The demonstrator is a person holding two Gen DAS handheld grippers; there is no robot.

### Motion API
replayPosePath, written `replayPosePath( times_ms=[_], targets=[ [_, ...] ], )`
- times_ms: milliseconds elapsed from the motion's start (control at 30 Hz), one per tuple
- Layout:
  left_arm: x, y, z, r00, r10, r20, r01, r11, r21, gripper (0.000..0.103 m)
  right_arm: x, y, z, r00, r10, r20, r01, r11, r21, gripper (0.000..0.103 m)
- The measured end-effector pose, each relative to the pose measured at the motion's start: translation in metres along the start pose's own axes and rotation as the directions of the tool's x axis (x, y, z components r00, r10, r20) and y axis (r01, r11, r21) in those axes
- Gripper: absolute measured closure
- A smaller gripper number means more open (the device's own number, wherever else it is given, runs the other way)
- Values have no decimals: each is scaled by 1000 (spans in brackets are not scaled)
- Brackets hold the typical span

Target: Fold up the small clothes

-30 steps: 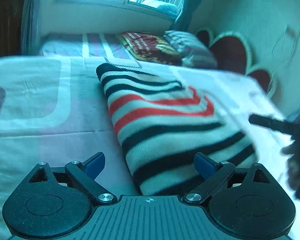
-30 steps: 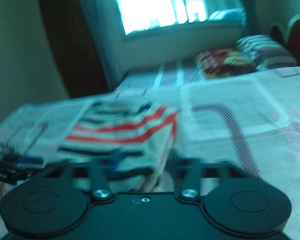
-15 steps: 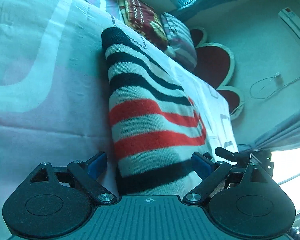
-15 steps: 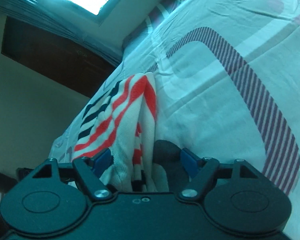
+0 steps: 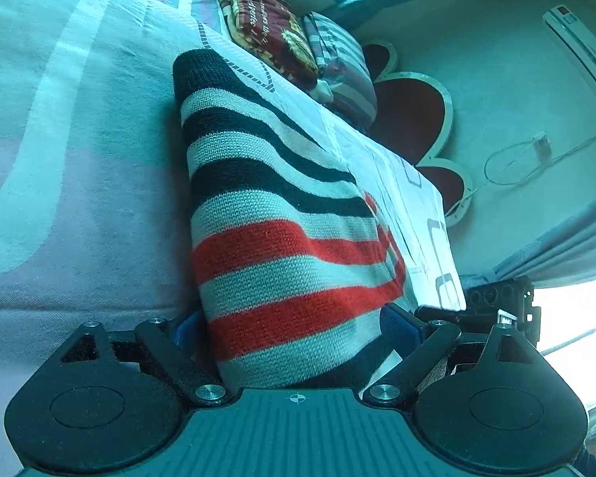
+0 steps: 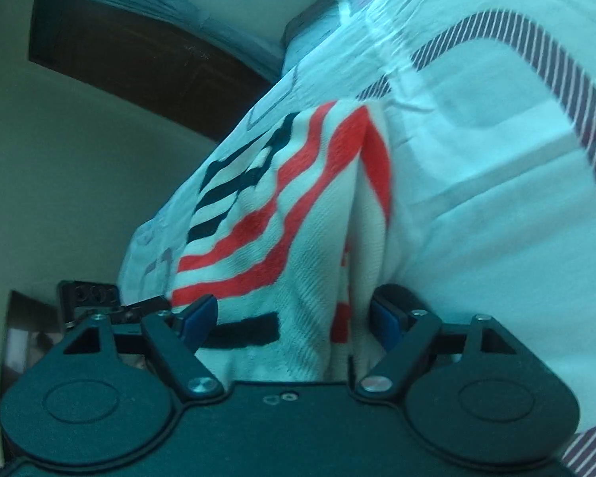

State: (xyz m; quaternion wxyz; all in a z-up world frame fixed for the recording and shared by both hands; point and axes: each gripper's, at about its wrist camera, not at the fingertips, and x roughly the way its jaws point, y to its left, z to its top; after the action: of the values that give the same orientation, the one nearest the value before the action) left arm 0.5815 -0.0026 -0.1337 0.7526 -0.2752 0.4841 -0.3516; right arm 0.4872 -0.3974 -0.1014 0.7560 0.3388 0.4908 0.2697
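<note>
A striped knit garment (image 5: 274, 214), white with black and red bands, lies folded on the bed and runs away from me. My left gripper (image 5: 294, 330) is open, its blue pads on either side of the garment's near end, with the knit between the jaws. In the right wrist view the same garment (image 6: 298, 214) fills the middle. My right gripper (image 6: 298, 314) is open, with the garment's edge between its blue pads. Each view shows the other gripper beyond the garment's far side.
The bed sheet (image 5: 59, 159) is pale with pink and striped shapes. Two pillows (image 5: 298, 43) lie at the head of the bed by a red heart-shaped headboard (image 5: 413, 119). A dark wooden wardrobe (image 6: 147, 59) stands beyond the bed.
Both grippers have rolled sideways and moved in onto the garment's near end; the jaws stay wide apart and now straddle the knit.
</note>
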Motion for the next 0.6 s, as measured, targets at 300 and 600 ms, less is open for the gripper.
replayPosePath(
  times_ms=[300, 600],
  targets=[
    [-3, 3, 1, 1000, -6, -12, 6, 1000, 15, 13, 5, -13, 8, 997, 56, 49, -59, 997, 54, 47],
    [15, -55, -8, 963, 265, 47, -268, 921, 283, 32, 20, 39, -2, 981, -179, 72, 190, 962, -195, 63]
  ],
)
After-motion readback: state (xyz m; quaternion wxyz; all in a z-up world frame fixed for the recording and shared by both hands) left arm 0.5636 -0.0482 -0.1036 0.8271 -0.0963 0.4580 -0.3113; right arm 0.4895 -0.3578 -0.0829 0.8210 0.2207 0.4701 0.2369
